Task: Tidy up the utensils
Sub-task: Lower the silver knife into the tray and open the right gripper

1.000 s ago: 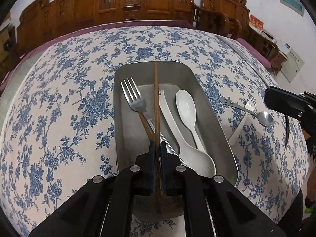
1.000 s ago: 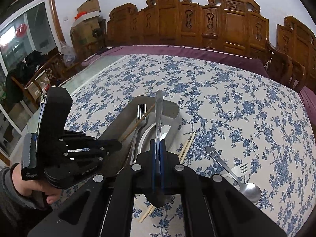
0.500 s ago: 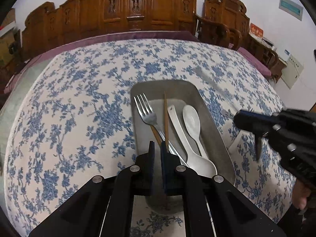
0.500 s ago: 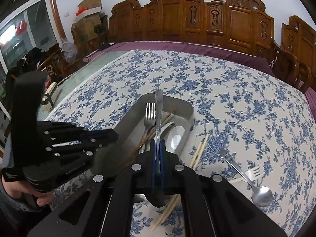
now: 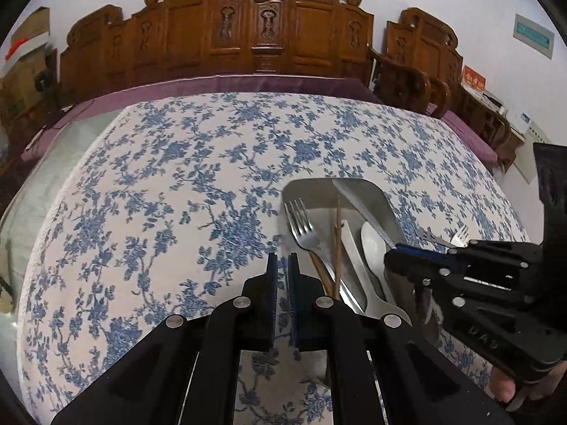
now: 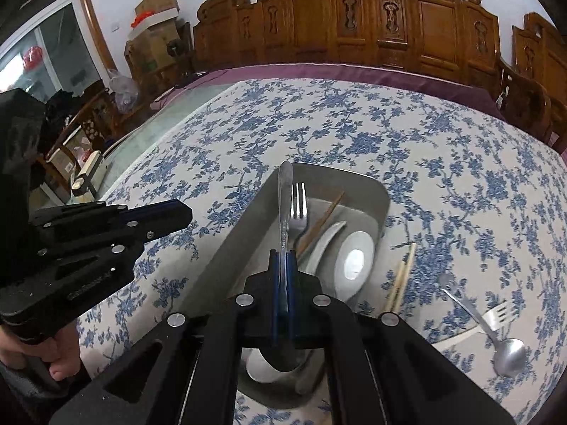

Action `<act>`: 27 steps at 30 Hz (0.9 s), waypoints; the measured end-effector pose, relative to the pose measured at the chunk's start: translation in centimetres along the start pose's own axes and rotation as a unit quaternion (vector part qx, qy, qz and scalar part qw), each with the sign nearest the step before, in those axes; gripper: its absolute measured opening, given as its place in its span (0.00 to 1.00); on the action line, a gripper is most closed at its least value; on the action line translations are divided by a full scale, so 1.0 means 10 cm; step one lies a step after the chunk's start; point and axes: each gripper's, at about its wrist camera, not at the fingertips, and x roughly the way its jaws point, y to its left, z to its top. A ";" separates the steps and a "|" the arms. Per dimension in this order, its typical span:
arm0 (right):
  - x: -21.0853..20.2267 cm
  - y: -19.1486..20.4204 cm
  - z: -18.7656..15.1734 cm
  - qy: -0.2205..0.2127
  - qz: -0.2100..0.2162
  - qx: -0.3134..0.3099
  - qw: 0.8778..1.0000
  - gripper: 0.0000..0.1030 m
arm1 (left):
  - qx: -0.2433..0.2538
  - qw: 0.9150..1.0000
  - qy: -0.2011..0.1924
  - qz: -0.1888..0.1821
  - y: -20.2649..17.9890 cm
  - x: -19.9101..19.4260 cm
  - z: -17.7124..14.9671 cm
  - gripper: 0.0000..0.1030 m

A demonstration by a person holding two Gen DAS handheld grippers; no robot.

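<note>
The right gripper [image 6: 282, 258] has its fingers [image 6: 273, 283] clamped on the handle of a steel spoon [image 6: 284, 205]; the handle juts forward past the tips and the bowl hangs below the gripper body. It hovers over the metal tray [image 6: 226, 248]. The left gripper [image 5: 282, 265] holds nothing: its fingers [image 5: 271, 283] stand a narrow gap apart, with only tablecloth showing between them, just left of the tray [image 5: 386, 209].

In the tray lie a steel fork [image 6: 298, 209], brown chopsticks [image 6: 320, 223] crossing beside it, and two white ceramic spoons [image 6: 354, 258], bowls at opposite ends. The left wrist view shows the same fork [image 5: 301, 226], chopsticks [image 5: 338, 237] and a white spoon [image 5: 372, 244], plus the held spoon's handle [image 5: 361, 209] slanting across the tray from the right gripper's [image 5: 400, 249] tip.

Only the right wrist view shows what lies on the desk [image 6: 425, 141] right of the tray: a pale pair of chopsticks [image 6: 402, 276] just beside the tray wall, and farther right a second steel spoon [image 6: 496, 336] crossed over a white-handled fork [image 6: 492, 318]. The left view catches only the tips of those two past the right gripper, but it shows more of the flowered cloth [image 5: 177, 194] left of the tray. Carved wooden chairs [image 5: 255, 28] stand behind the desk.
</note>
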 end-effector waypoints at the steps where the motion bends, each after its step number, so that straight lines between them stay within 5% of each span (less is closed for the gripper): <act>1: 0.02 0.00 0.01 0.000 0.002 0.003 1.000 0.05 | -0.001 1.000 -0.001 0.001 0.01 -0.01 0.00 0.05; 27: 0.44 0.09 -0.10 0.020 0.042 0.072 0.996 0.06 | -0.023 0.999 -0.014 0.019 0.24 -0.07 0.05 0.05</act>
